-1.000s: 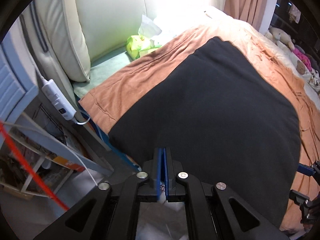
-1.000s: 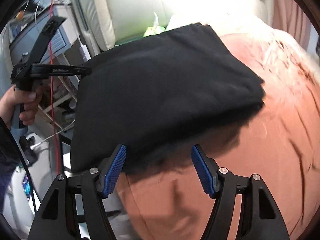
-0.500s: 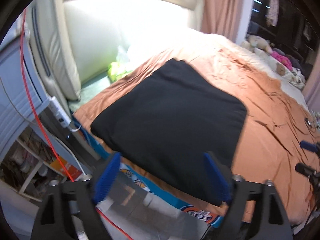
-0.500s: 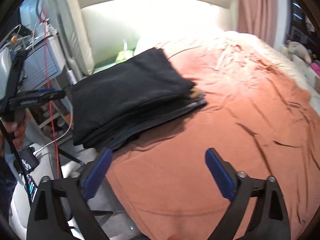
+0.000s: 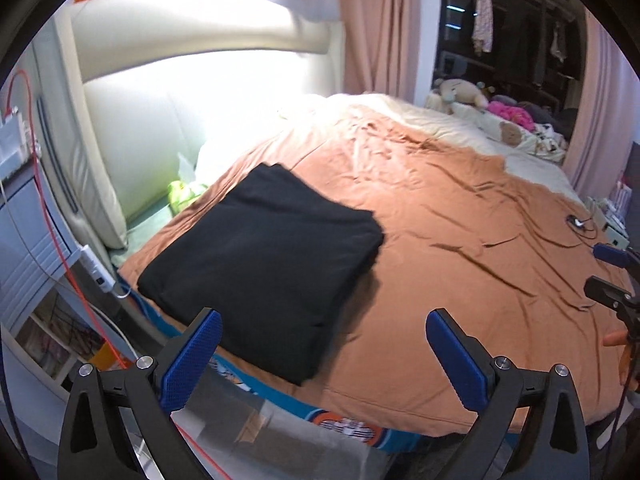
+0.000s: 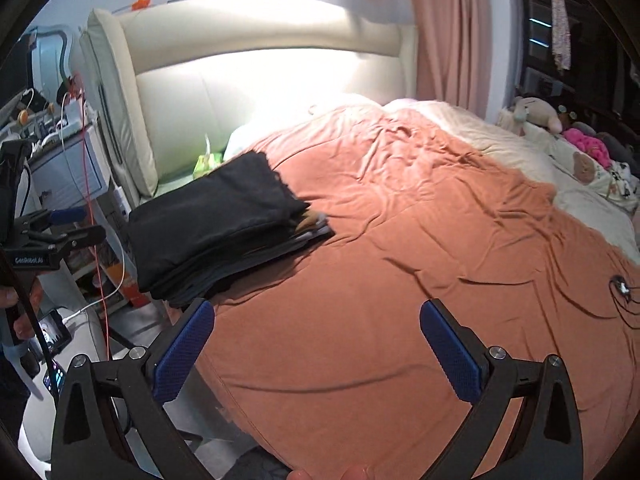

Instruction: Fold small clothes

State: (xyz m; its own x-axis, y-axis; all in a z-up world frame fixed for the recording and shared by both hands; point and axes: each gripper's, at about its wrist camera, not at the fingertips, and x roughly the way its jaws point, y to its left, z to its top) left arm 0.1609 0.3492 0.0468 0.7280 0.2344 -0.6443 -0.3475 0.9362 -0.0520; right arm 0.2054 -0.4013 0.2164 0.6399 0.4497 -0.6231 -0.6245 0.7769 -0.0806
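Both the left gripper (image 5: 320,354) and right gripper (image 6: 316,346) have let go and pulled back, jaws now wide and empty, leaving the folded black fabric garment (image 5: 264,256) centre-left atop the stack on the rust-orange bedsheet (image 6: 400,280), fold apparently finished.

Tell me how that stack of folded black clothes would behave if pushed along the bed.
The stack of clothes would probably shear rather than slide whole: its layers already splay at the right edge. It looks soft and floppy, so it would likely sag if lifted. The wrinkled orange sheet may bunch up ahead of it.
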